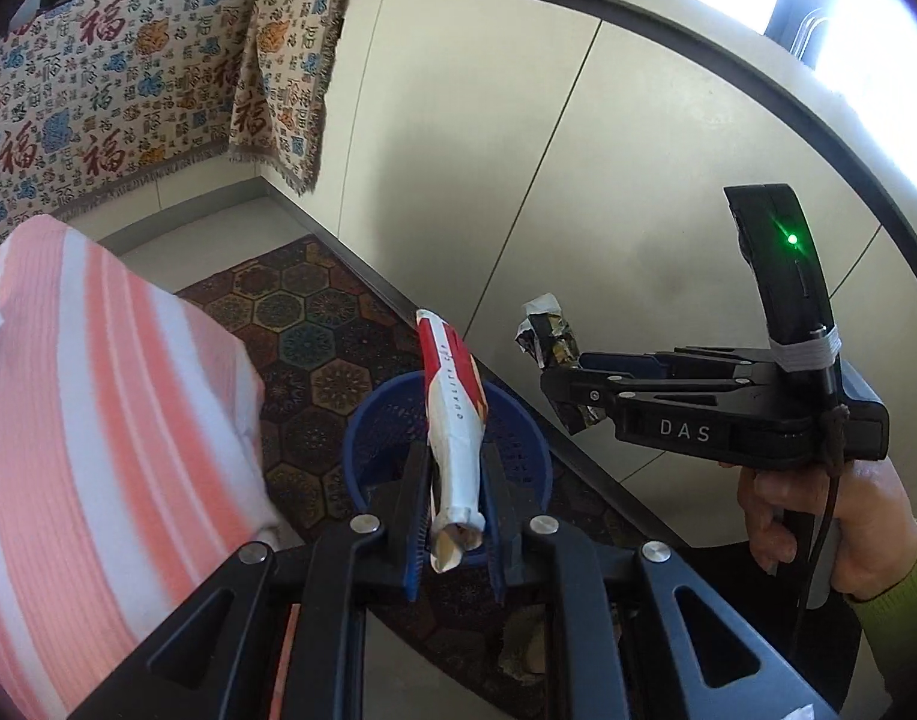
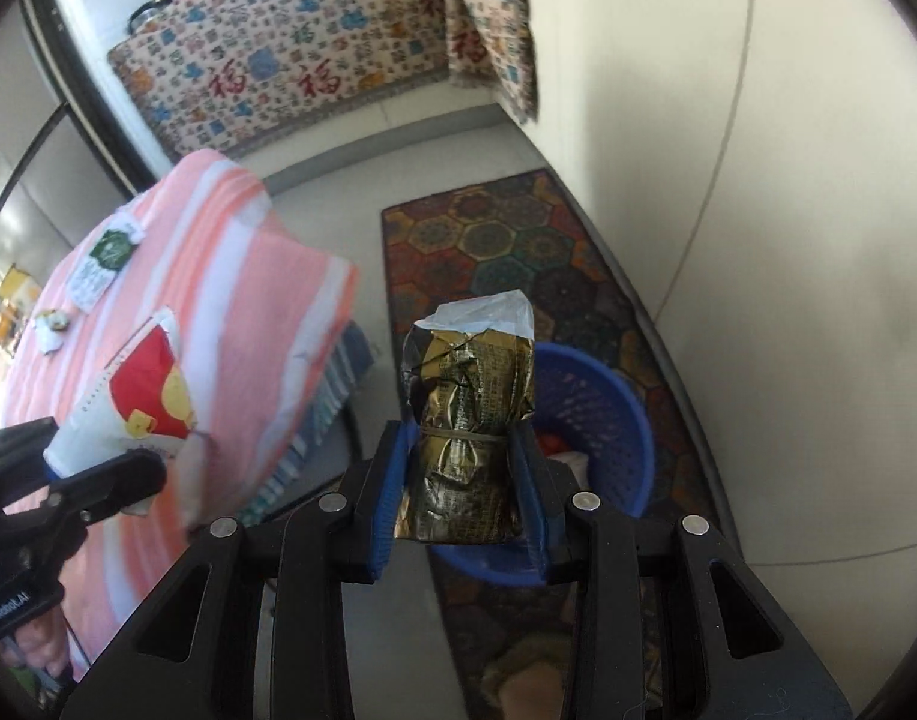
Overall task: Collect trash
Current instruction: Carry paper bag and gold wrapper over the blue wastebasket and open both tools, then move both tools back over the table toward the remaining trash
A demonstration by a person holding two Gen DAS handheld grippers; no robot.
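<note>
My left gripper point(image 1: 455, 480) is shut on a flattened red and white wrapper point(image 1: 452, 414), held above a blue plastic basket point(image 1: 518, 420) on the floor. In the right wrist view the same gripper point(image 2: 107, 468) and wrapper point(image 2: 146, 396) show at the left, over the table edge. My right gripper point(image 2: 464, 450) is shut on a crumpled gold and black foil packet point(image 2: 467, 420) bound with a rubber band. That packet point(image 1: 554, 342) and gripper point(image 1: 569, 381) appear to the right of the basket in the left wrist view. The blue basket point(image 2: 596, 396) holds some trash.
A table with a pink and white striped cloth point(image 2: 218, 276) stands at the left, with a green-labelled wrapper point(image 2: 101, 267) and small scraps on it. A patterned rug point(image 2: 518, 252) lies under the basket along a pale wall point(image 1: 518, 120). A patterned cloth point(image 1: 128, 90) covers furniture behind.
</note>
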